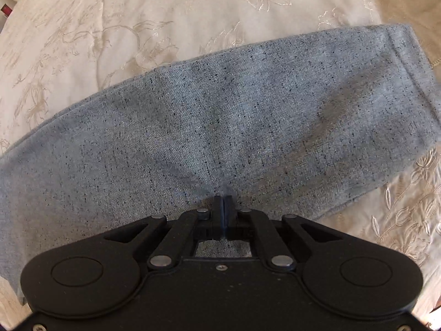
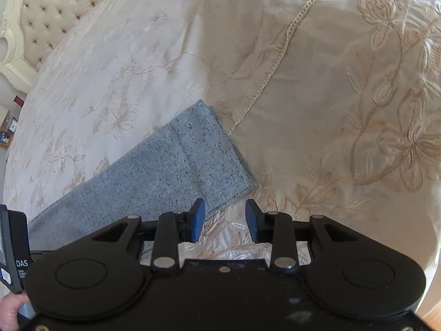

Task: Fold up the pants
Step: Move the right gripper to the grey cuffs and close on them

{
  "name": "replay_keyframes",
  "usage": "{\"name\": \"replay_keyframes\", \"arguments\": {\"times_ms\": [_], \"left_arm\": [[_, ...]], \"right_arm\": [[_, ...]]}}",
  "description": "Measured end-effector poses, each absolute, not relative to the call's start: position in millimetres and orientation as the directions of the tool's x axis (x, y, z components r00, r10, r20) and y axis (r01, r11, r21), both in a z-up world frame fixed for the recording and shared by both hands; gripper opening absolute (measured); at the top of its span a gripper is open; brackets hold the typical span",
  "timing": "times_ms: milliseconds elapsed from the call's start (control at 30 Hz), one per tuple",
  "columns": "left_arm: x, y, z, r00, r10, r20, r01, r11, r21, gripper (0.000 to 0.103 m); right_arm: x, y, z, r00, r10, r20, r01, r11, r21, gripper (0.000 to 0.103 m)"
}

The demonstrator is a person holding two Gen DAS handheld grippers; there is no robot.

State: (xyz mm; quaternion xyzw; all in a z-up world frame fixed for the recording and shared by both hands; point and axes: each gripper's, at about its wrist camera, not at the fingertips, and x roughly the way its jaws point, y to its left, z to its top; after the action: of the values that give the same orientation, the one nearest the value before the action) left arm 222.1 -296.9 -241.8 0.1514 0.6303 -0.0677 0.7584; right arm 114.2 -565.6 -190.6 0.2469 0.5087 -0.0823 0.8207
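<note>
Grey-blue speckled pants [image 1: 220, 115] lie flat as a long band across the cream embroidered bedspread [image 1: 110, 27], with the hem end at the upper right. My left gripper [image 1: 223, 204] points down at the near edge of the band and is shut on a pinch of the cloth. Creases fan out from its tips. In the right wrist view the hem end of the pants [image 2: 171, 165] lies at the lower left. My right gripper [image 2: 225, 215] stands open just past the hem's near corner, with only bedspread between its blue pads [image 2: 199, 218].
The bedspread [image 2: 303, 110] fills both views, with a stitched seam [image 2: 278, 58] running diagonally. A tufted headboard [image 2: 55, 8] stands at the far upper left. A person's hand [image 2: 8, 309] holds the other gripper's body [image 2: 11, 248] at the left edge.
</note>
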Motion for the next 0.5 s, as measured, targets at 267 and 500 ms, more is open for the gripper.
{"name": "replay_keyframes", "arguments": {"times_ms": [267, 500], "left_arm": [[234.8, -253.5, -219.8, 0.183, 0.04, -0.982, 0.189, 0.979, 0.075, 0.012], [253.6, -214.8, -248.1, 0.123, 0.098, -0.988, 0.101, 0.989, 0.11, 0.012]], "right_arm": [[155.0, -585.1, -207.3, 0.428, 0.142, -0.892, 0.32, 0.9, 0.297, 0.037], [181.2, -589.5, -239.7, 0.344, 0.232, -0.91, 0.233, 0.918, 0.322, 0.038]]}}
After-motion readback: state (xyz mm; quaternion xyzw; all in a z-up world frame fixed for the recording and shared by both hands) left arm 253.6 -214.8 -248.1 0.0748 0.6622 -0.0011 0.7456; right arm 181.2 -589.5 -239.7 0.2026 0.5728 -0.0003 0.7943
